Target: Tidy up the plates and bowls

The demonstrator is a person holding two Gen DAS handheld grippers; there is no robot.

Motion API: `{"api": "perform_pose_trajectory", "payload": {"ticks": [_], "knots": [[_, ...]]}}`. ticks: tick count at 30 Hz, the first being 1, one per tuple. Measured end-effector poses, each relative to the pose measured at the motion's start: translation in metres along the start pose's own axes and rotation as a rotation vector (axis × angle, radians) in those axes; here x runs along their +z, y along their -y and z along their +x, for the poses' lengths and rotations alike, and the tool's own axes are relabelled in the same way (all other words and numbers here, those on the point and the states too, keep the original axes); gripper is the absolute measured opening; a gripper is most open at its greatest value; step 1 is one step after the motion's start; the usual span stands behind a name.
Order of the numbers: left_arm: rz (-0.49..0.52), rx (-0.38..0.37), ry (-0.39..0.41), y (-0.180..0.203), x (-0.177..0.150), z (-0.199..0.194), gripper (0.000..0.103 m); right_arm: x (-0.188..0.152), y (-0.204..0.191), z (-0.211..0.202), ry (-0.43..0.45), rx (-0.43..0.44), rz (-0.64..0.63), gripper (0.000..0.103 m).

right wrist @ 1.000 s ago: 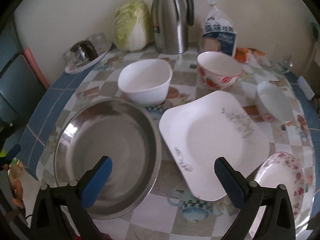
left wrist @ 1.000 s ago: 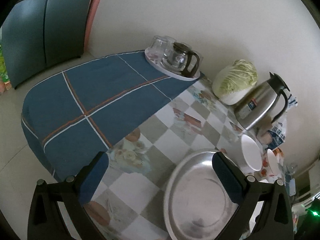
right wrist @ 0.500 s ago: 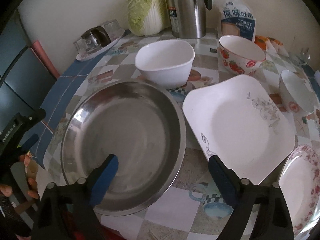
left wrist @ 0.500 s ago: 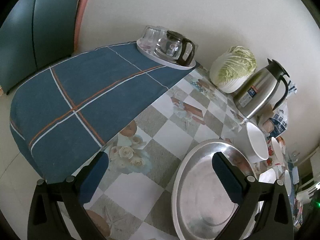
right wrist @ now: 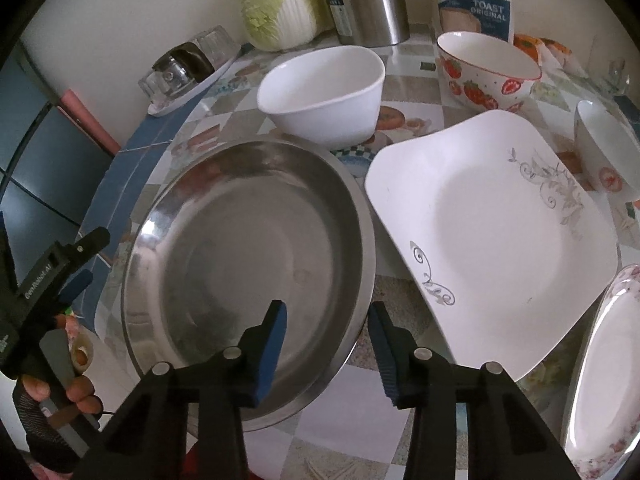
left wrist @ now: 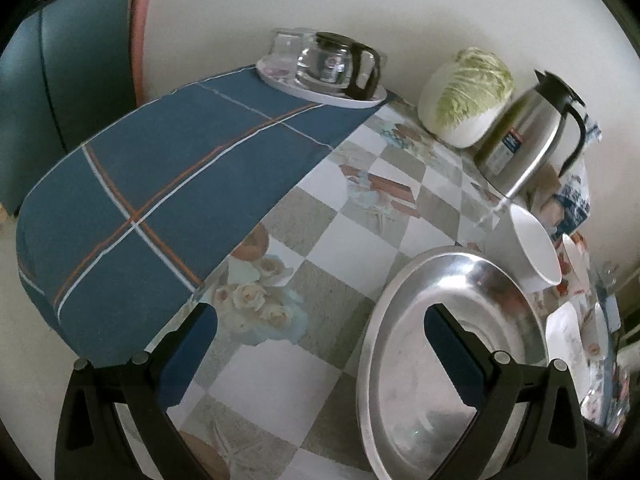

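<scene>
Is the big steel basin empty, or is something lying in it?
Empty: the steel basin shows a bare, shiny bottom in both wrist views, with only reflections inside it.

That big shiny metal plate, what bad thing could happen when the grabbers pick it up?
1. The right gripper is closing its fingers over only the near rim of the steel plate, not yet pressing it; held by one edge, it could tip or slip.
2. The square white plate sits right beside that rim, so lifting might bump it.
3. The white bowl stands close behind and could get knocked.
</scene>
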State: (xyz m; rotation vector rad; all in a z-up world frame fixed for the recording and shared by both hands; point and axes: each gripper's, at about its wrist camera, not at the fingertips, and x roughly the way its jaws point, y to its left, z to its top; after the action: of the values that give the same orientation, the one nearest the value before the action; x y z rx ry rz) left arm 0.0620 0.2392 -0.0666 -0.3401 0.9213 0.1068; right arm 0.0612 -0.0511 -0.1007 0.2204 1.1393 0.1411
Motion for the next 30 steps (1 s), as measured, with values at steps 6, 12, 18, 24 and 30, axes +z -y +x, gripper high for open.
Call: {"api": "perform_pose_trajectory", "payload": {"ticks": [6,12,18,24,30], "knots": [[0.048,-0.008,-0.038,0.009,-0.002,0.013,0.103,0.001,0.002,0.009,-0.027,0.001,-0.002,0.04],[0.116,0.034,-0.09,0.02,-0.002,0.027,0.103,0.001,0.007,0.019,-0.056,-0.002,0.02,0.035],[0.213,0.112,-0.189,0.03,-0.008,0.051,0.103,0.004,0.007,0.026,-0.075,-0.016,0.02,0.025],[0.261,0.147,-0.232,0.037,-0.012,0.064,0.103,0.006,0.007,0.03,-0.077,-0.017,0.014,0.018],[0.241,0.156,-0.248,0.042,-0.004,0.073,0.103,0.005,0.007,0.03,-0.072,-0.017,0.014,0.019]]}}
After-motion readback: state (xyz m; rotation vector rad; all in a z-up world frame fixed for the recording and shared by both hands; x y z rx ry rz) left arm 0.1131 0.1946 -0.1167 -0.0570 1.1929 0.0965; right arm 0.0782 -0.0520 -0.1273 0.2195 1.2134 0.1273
